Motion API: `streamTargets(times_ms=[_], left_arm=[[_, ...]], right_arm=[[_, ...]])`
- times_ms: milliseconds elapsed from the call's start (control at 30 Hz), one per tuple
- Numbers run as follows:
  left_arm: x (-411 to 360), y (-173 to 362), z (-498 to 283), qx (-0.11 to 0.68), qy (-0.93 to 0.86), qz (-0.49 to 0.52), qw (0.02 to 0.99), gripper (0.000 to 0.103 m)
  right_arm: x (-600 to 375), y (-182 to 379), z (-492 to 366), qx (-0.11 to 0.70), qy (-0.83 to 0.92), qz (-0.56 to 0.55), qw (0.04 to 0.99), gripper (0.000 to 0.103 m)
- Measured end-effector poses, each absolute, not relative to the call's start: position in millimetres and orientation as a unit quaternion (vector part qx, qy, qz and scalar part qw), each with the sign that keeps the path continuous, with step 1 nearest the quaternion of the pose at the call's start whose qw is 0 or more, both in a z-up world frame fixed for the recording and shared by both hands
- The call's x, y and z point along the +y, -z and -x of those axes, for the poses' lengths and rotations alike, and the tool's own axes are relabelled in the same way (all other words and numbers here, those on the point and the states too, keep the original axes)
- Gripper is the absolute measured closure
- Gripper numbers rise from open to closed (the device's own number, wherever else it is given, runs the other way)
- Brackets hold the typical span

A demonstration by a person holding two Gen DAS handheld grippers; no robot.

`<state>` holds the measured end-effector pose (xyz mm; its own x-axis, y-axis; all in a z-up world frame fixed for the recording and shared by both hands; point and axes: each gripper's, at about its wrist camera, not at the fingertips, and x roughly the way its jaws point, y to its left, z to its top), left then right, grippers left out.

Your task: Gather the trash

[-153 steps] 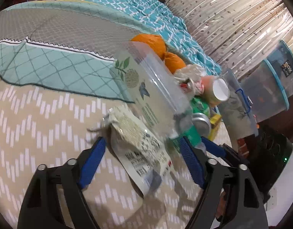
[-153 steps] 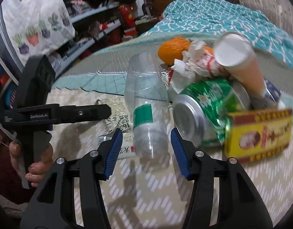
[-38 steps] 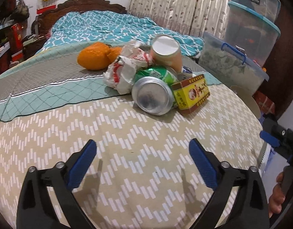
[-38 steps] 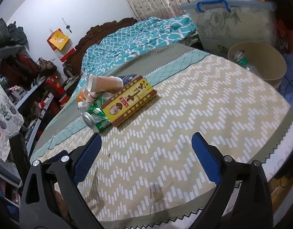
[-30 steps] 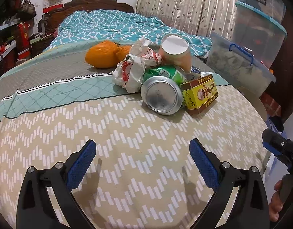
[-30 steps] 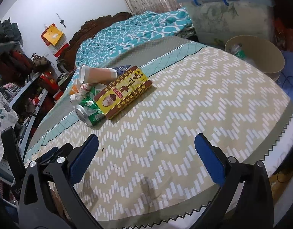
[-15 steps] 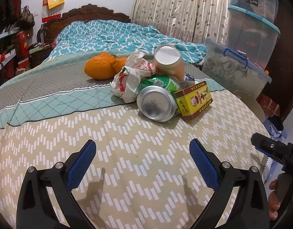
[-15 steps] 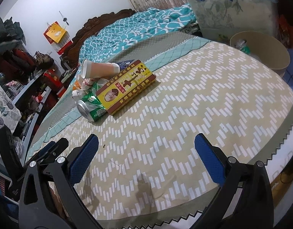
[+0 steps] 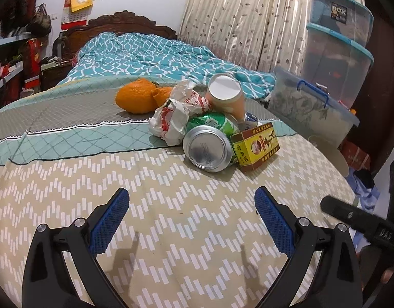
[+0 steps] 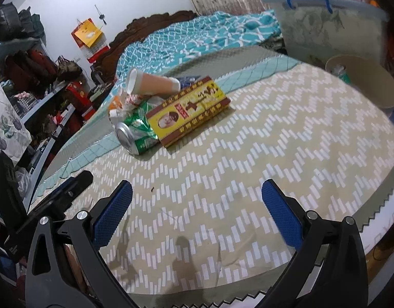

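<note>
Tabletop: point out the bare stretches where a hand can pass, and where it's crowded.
Bare zigzag cloth runs from both open grippers up to the green can and yellow box, and right toward the tan bin. Crowded: the far pile, with wrapper, cup and orange bunched together.

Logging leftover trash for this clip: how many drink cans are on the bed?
1 clearly: a green can lying on its side between the crumpled wrapper and the yellow box. Another may be hidden behind the pile.
</note>
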<state>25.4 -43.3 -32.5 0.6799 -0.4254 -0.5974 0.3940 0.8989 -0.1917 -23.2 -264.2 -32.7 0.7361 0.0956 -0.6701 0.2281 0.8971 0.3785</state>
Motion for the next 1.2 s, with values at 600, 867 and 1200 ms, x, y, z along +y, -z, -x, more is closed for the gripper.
streamTargets(times_ms=[600, 867, 1200], left_arm=[[-58, 34, -29, 0.351, 0.216, -0.046, 0.91, 0.009], [-68, 35, -24, 0.351, 0.225, -0.084, 0.905, 0.009], [-43, 34, -36, 0.353, 0.209, -0.011, 0.912, 0.009]], right_arm=[[-254, 54, 4, 0.436, 0.027, -0.203, 0.876, 0.003], [-262, 53, 9, 0.424, 0.021, -0.229, 0.876, 0.003], [-268, 52, 11, 0.419, 0.017, -0.228, 0.879, 0.003]])
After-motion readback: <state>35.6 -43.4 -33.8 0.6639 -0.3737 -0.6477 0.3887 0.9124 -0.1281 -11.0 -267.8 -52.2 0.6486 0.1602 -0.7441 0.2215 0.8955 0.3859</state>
